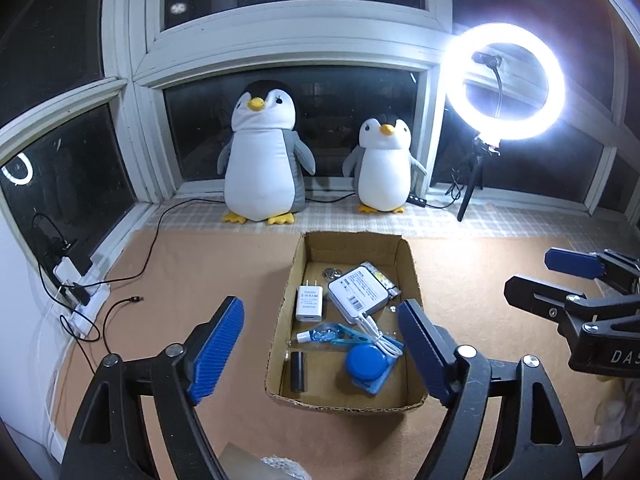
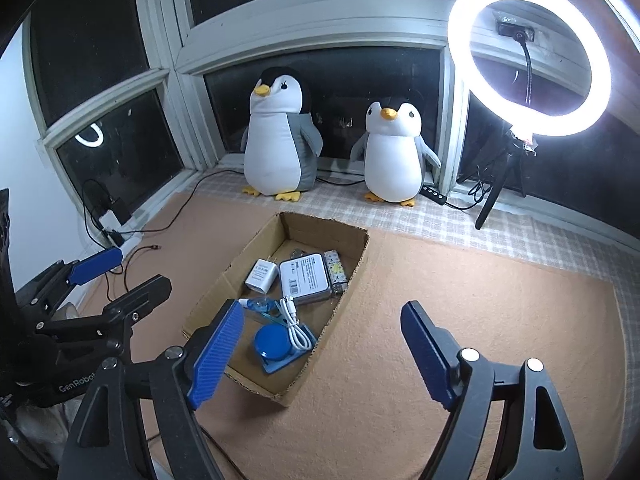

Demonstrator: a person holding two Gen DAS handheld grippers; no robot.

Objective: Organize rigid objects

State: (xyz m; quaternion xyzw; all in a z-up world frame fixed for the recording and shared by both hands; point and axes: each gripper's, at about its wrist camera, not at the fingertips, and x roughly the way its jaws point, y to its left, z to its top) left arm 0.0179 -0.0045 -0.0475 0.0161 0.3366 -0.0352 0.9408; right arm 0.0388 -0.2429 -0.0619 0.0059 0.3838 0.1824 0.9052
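Orange felt surface (image 1: 208,264) held our brown cardboard box (image 1: 412,280) mid-frame; both jaws stood apart, empty; a clumsy reach could tip it.

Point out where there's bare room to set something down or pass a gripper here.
Bare mat lies right of the cardboard box, up to the ring light stand, and in front of the box. Left of it the mat is free up to a loose cable. The box itself is crowded: charger, power bank, blue round case.
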